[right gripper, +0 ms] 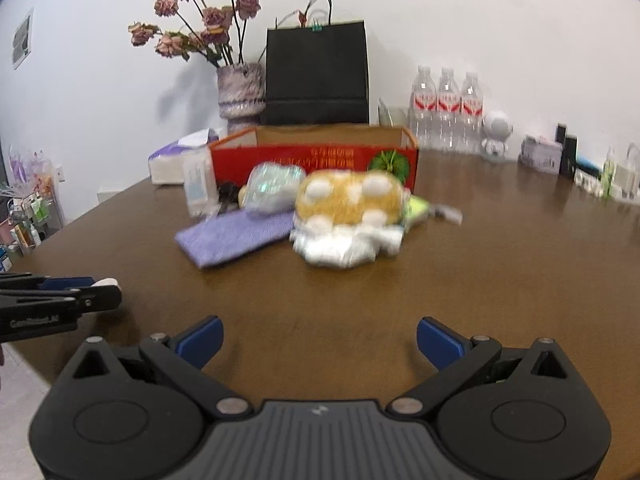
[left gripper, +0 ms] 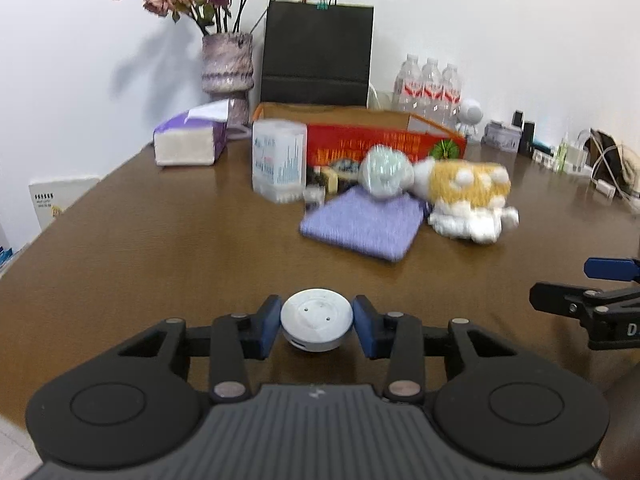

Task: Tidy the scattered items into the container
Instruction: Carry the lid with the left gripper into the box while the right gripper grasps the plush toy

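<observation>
My left gripper point(left gripper: 316, 326) is shut on a round white puck-like device point(left gripper: 317, 320), held near the table's front edge; the gripper also shows at the left of the right wrist view point(right gripper: 96, 288). My right gripper point(right gripper: 318, 340) is open and empty over bare table. The red cardboard box point(left gripper: 384, 140) point(right gripper: 316, 158) stands open at the back. In front of it lie a purple cloth point(left gripper: 362, 226) point(right gripper: 236, 236), a yellow and white plush toy point(left gripper: 468, 196) point(right gripper: 348, 216), a shiny wrapped packet point(left gripper: 384, 174) point(right gripper: 272, 186) and a clear cotton-swab box point(left gripper: 278, 160) point(right gripper: 199, 188).
A tissue pack point(left gripper: 190, 140), a vase of dried roses point(left gripper: 228, 64), a black paper bag point(left gripper: 316, 52), three water bottles point(left gripper: 430, 84), a white figurine point(left gripper: 470, 114) and chargers with cables point(left gripper: 600, 168) line the back of the brown table point(left gripper: 160, 260).
</observation>
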Tool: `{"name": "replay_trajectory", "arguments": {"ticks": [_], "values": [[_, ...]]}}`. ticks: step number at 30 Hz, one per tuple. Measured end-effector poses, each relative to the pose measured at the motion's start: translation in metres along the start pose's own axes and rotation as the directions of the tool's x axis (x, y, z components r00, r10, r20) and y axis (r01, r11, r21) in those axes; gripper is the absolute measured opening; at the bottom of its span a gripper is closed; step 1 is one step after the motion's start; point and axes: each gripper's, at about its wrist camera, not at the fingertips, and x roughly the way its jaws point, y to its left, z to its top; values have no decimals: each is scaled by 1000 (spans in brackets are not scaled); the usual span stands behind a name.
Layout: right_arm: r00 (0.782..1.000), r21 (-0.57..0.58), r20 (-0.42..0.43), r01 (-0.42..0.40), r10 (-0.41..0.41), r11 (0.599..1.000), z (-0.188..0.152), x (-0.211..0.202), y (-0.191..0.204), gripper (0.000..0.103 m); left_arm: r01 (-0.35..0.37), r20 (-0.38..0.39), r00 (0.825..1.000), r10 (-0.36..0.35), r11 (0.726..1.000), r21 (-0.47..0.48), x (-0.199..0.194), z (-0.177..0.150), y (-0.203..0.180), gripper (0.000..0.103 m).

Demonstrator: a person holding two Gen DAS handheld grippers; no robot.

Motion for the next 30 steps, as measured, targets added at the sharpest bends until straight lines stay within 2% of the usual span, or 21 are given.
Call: {"name": "replay_trajectory", "arguments": {"ticks": [7, 13, 18, 21, 30], "values": [[999, -39, 19, 40, -40, 998, 53, 40, -11, 103, 38, 60, 998, -36, 999, -34, 21, 51, 5, 40], [998, -39, -38, 48, -49, 998, 90, 87, -15, 103, 48, 69, 997, -45, 998, -43, 41, 76, 6, 40], [993, -22, -91, 75, -76, 997, 98, 126, -13, 103, 49, 43, 998, -47, 997, -57, 53, 80, 13, 40], [987, -31, -106, 121, -124, 992, 98, 145, -10, 103, 43, 33, 999, -41, 996, -73, 57, 80, 19, 40], [992, 13, -77, 103, -101, 995, 96, 141, -22, 97, 39, 27, 999, -36, 994, -99, 61, 78, 28, 40]]}}
